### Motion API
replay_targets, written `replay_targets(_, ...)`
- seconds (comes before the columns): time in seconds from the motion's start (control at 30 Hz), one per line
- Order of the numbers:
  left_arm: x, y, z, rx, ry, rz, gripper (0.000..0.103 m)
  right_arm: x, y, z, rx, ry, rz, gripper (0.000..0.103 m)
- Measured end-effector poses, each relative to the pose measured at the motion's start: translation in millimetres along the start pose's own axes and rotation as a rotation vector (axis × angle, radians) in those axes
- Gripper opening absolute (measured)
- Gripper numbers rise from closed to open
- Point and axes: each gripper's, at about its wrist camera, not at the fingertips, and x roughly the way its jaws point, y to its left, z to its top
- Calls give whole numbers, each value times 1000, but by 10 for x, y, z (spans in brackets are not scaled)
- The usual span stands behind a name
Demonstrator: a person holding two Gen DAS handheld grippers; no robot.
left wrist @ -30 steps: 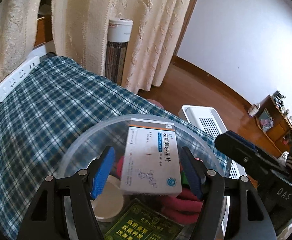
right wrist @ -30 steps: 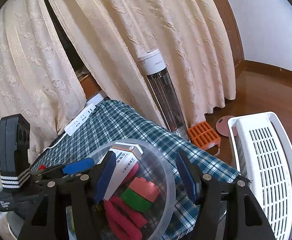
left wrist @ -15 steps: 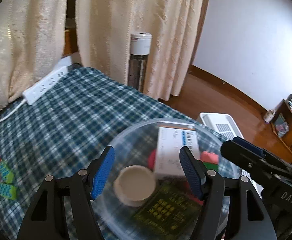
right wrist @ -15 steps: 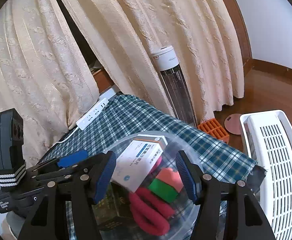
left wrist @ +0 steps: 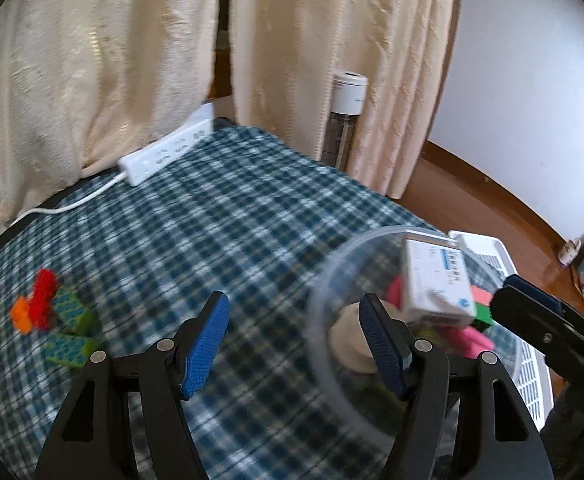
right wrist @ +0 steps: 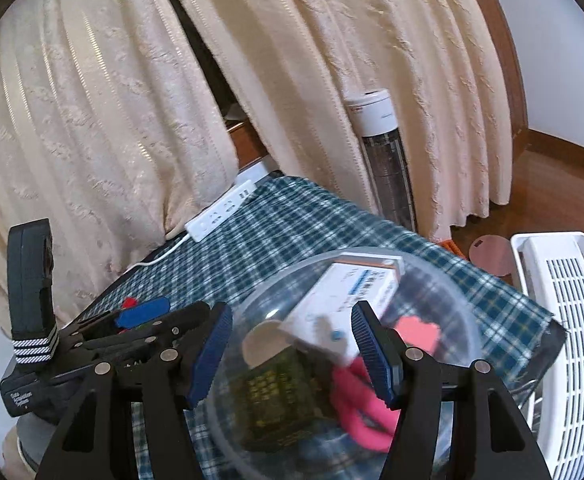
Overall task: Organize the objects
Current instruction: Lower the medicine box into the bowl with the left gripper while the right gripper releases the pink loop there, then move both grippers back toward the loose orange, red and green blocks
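Note:
A clear plastic bowl [left wrist: 331, 280] [right wrist: 443, 280] stands near the right edge of the checked cloth. It holds a white medicine box [left wrist: 431, 280] [right wrist: 343, 292], pink pieces [right wrist: 355, 396], a green packet [right wrist: 276, 392] and a round beige lid [left wrist: 347, 340]. My left gripper [left wrist: 292, 312] is open over bare cloth, and the bowl lies to its right, behind the right finger. My right gripper [right wrist: 292, 320] is open above the bowl's near side, with nothing pressed between its pads. Red, orange and green toy blocks [left wrist: 48, 308] lie on the cloth at the far left.
A white power strip [left wrist: 164, 152] [right wrist: 220, 212] with its cord lies at the table's far edge, under cream curtains [right wrist: 132, 100]. A tower heater [right wrist: 383, 152] stands behind the table. A white slatted basket [right wrist: 563, 320] sits on the wooden floor to the right.
My left gripper has swung left: the bowl, earlier between its fingers, now sits to their right, and the toy blocks have come into view. In the right wrist view the bowl looms larger.

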Motion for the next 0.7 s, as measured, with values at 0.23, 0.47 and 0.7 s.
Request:
replay_targets(0.23,-136,386,-75,-47,-3,62,69,95,331,-79,-51,29,39,66)
replay_targets(0.47,-248,706,-159,-93,-5,105,69,229,659,-182,-106,69,77,66)
replay_targets(0.7,-330,1024,-254,-136,-2,143,69,376,908,-265,-145,105,103,67)
